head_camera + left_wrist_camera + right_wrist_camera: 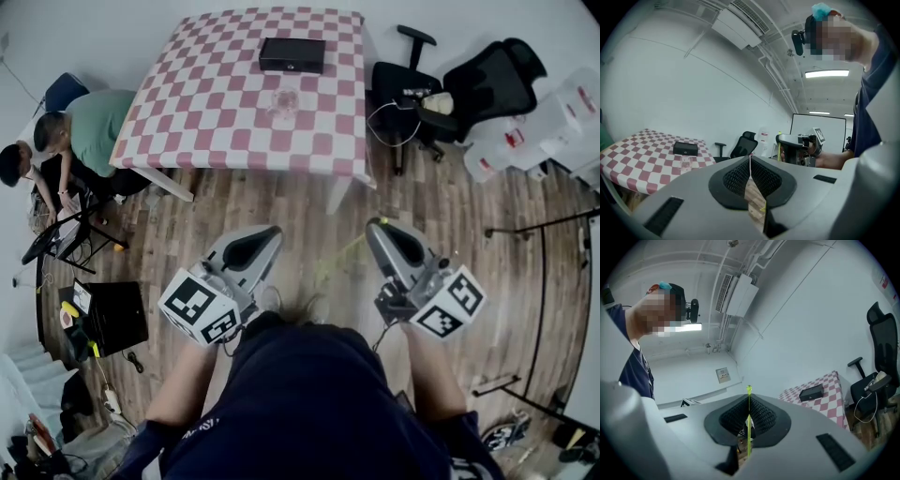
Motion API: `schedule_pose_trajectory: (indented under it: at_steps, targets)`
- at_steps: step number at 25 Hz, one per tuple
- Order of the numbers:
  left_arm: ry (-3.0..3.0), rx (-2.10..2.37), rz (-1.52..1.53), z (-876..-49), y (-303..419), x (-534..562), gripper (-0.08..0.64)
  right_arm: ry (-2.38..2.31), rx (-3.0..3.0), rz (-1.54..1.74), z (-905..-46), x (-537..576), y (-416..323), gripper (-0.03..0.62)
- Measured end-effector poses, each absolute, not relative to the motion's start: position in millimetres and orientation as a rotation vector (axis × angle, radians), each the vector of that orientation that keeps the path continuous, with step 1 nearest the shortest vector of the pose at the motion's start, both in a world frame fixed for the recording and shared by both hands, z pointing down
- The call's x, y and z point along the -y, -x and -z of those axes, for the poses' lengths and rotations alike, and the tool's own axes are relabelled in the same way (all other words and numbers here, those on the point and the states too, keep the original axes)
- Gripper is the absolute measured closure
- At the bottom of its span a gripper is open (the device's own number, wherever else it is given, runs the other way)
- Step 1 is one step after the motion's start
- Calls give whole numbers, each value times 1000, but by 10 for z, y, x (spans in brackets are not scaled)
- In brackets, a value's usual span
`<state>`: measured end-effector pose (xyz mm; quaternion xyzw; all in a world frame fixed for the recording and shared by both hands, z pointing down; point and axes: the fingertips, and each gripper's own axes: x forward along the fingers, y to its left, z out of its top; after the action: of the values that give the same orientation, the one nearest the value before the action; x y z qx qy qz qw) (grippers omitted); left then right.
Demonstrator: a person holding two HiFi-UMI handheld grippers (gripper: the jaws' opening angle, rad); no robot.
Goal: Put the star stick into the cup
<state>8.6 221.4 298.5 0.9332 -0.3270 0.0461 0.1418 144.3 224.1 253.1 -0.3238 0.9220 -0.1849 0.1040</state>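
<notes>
A thin green star stick is pinched in my right gripper, and its small star tip pokes out just past the shut jaws. In the head view the stick shows as a faint green line slanting left from the right gripper. My left gripper is held beside it over the wooden floor, shut with nothing visibly in it. A clear cup stands on the red-and-white checked table, well ahead of both grippers. It also shows in the left gripper view, where the cup sits near a black box.
A black box lies on the table's far side. Two black office chairs and white containers stand to the right. Two people crouch at the left by equipment. A black case and cables lie on the floor at left, and stand legs at right.
</notes>
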Motion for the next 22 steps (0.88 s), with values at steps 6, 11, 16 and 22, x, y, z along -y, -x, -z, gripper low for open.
schedule_pose_trajectory:
  at_steps: [6,11,16,22]
  targets:
    - [-2696,974,-140,-2980,-231,-2246,523,933,-2722,520,-2519,-2240,-1619,575]
    - [-2694,976,-132,-2976,-324,-2113,523,925,-2732,529,-2528,-2136,-1680,575]
    - [-2689,958,-118,-3043,-372,-1911,523,934,-2750,542,-2591,-1974,-1675,575]
    - [-2679,928,-95,-3179,-369,-1509,523,968,-2763,551,-2687,-1594,-1643,575]
